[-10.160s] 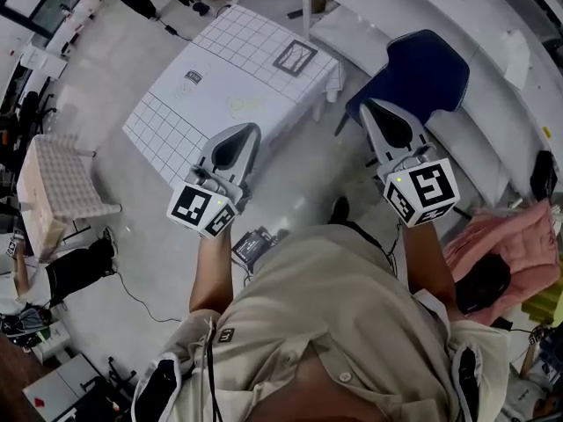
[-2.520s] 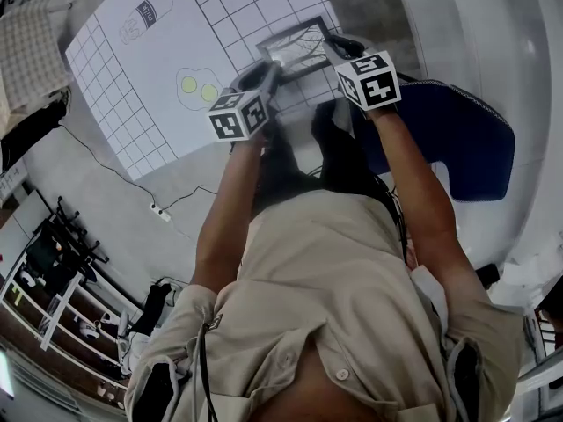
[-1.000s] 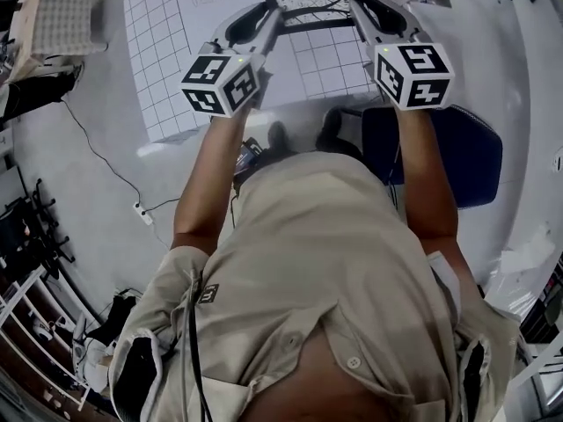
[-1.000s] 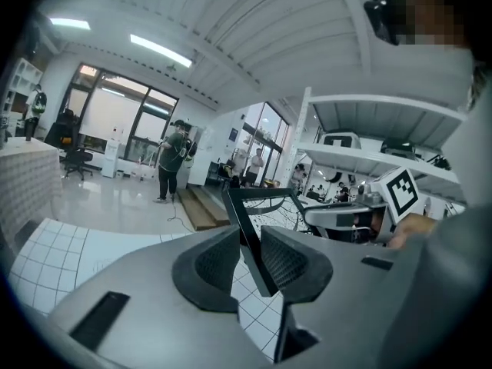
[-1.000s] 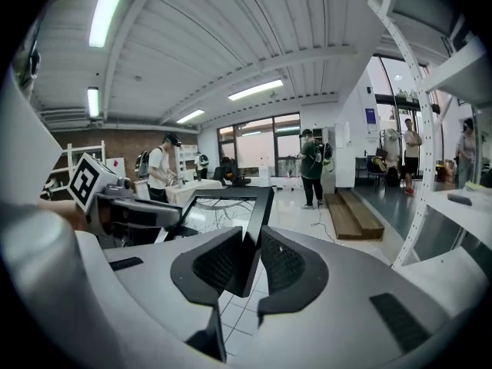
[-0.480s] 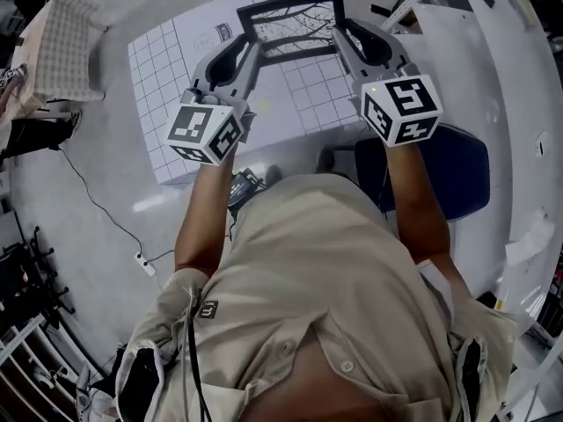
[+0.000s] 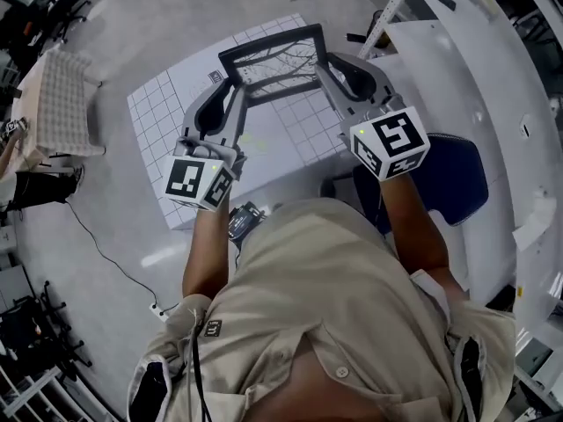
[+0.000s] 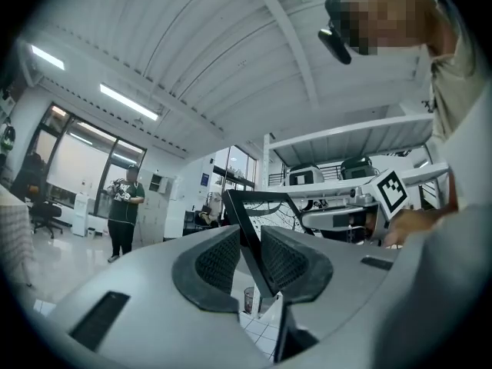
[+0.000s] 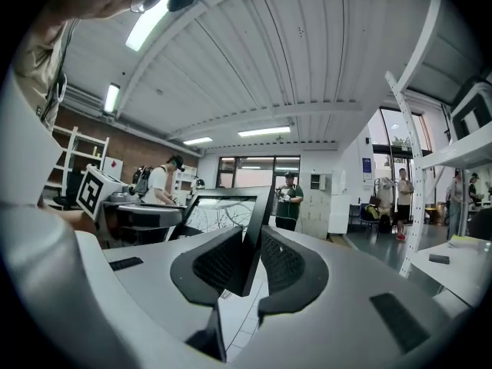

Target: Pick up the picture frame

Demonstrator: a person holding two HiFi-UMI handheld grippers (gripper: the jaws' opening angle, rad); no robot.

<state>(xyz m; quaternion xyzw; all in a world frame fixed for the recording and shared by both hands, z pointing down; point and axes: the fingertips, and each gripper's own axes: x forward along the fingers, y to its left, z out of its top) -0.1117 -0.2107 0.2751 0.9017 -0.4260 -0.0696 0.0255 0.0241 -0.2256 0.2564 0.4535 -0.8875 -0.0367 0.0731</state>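
Raised since half a second ago: picture frame (image 7: 273, 60) and both claws, now higher above the desk (image 7: 167, 121).

- Picture frame – black border, pale print of bare branches. Held in the air clear of the desk, tilted; in the head view it shows over the desk's far right corner.
- Left claw (image 7: 230, 90) – jaws partly closed and pressed on the frame's left side bar; the left gripper view shows the black bar (image 8: 247, 220) running up between the two ribbed pads.
- Right claw (image 7: 327, 67) – jaws likewise clamped on the frame's right side bar (image 9: 244, 246), pads touching it on both faces.
- Marker cubes – one on the rear of each claw, left (image 7: 198, 183) and right (image 7: 390, 141).
- Desk – covered with a white grid-lined sheet.
- Blue chair (image 7: 457, 178) – beside the desk's near right corner, on the person's right.
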